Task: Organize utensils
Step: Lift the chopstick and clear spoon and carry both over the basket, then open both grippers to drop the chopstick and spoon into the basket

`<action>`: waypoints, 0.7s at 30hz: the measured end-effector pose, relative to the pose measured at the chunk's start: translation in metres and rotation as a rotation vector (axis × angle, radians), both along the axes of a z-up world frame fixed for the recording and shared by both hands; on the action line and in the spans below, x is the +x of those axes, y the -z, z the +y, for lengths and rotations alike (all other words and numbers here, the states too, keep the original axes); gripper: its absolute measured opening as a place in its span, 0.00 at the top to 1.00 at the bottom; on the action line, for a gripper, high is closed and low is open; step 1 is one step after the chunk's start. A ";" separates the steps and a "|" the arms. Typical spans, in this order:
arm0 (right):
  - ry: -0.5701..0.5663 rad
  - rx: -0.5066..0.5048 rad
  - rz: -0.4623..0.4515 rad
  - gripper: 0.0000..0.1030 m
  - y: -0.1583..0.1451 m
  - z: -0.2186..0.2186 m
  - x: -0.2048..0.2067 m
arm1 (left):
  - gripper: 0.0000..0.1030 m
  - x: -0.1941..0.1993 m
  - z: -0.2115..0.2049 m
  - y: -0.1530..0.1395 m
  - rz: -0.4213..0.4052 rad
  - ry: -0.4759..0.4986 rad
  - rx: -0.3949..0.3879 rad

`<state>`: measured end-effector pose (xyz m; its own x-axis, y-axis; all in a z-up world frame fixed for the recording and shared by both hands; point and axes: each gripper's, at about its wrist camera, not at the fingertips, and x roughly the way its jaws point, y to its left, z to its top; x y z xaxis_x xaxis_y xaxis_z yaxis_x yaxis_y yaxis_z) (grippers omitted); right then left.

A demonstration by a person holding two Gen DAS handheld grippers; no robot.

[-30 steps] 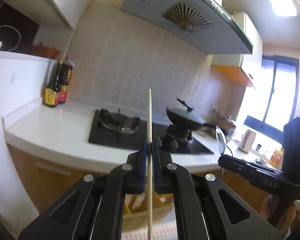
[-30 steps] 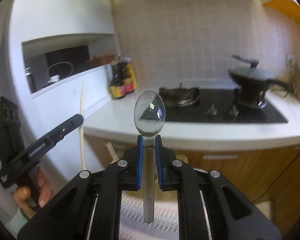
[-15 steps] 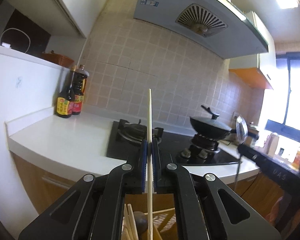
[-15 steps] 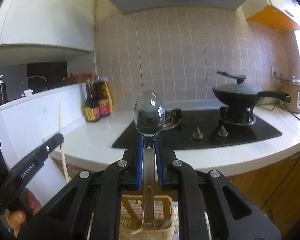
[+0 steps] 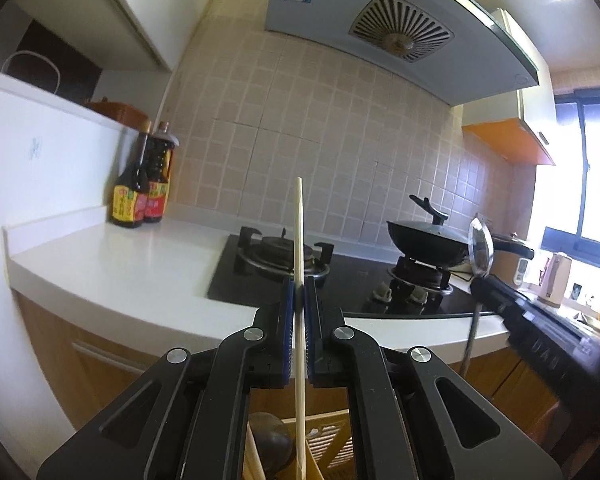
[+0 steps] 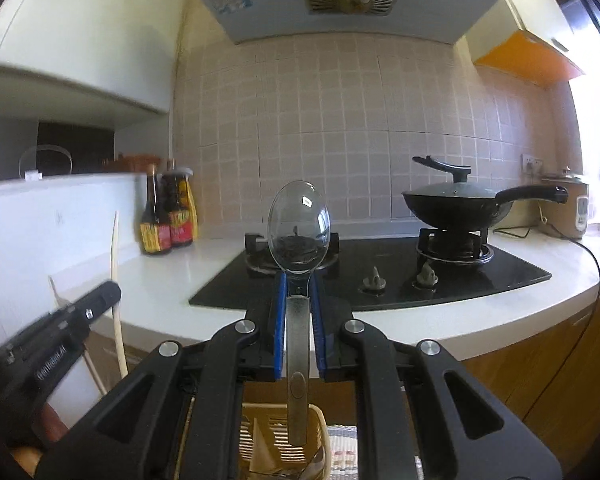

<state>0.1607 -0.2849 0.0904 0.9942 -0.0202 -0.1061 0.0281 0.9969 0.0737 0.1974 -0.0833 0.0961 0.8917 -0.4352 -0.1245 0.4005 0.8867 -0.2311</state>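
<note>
My left gripper [image 5: 299,286] is shut on a pale wooden chopstick [image 5: 299,232] held upright, its lower end over a yellow slatted utensil basket [image 5: 332,440] that holds a dark spoon [image 5: 270,452] and more chopsticks. My right gripper [image 6: 298,280] is shut on a metal spoon [image 6: 299,224], bowl up, handle end hanging just above the yellow basket [image 6: 276,436]. In the left wrist view the right gripper [image 5: 512,304] and its spoon [image 5: 480,250] show at the right. In the right wrist view the left gripper [image 6: 60,340] and chopstick [image 6: 115,248] show at the left.
A white counter [image 5: 120,256] holds a black gas hob [image 6: 380,276], a lidded black pan [image 6: 456,202] and two sauce bottles [image 5: 142,188]. A range hood [image 5: 400,36] hangs above. Wooden cabinet fronts [image 5: 68,364] lie below the counter, small appliances [image 5: 556,278] at the right.
Both grippers have moved lower and closer to the basket with their utensils still held. The basket shows more between the fingers of each, and the spoon's handle now reaches down to it.
</note>
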 end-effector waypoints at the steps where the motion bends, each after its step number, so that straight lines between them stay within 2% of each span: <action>1: 0.002 0.002 0.003 0.90 0.003 0.000 0.002 | 0.97 -0.001 -0.001 0.001 -0.004 -0.001 0.003; 7: 0.007 0.020 -0.010 0.90 0.013 -0.003 0.005 | 0.97 -0.004 -0.002 0.011 -0.003 0.006 0.032; 12: -0.006 0.044 -0.010 0.90 0.018 -0.008 0.002 | 0.96 -0.007 0.003 0.016 0.013 0.015 0.008; 15: -0.022 0.067 0.019 0.88 0.020 -0.012 -0.002 | 0.93 -0.011 0.005 0.016 0.016 0.017 0.023; 16: -0.027 0.077 0.030 0.85 0.021 -0.014 -0.003 | 0.86 -0.012 0.006 0.016 0.020 0.021 0.027; 17: -0.029 0.086 0.044 0.72 0.022 -0.016 -0.005 | 0.79 -0.014 0.007 0.017 0.021 0.024 0.031; 18: -0.032 0.094 0.045 0.47 0.022 -0.018 -0.008 | 0.75 -0.016 0.008 0.017 0.022 0.020 0.036; 19: -0.026 0.108 0.036 0.37 0.022 -0.021 -0.013 | 0.69 -0.018 0.010 0.017 0.026 0.018 0.041; 21: -0.004 0.136 0.021 0.36 0.021 -0.028 -0.026 | 0.69 -0.023 0.015 0.015 0.035 0.027 0.042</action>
<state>0.1348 -0.3125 0.0694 0.9917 -0.0003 -0.1284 0.0271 0.9779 0.2074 0.1742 -0.0682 0.0813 0.8744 -0.4528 -0.1742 0.4168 0.8849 -0.2080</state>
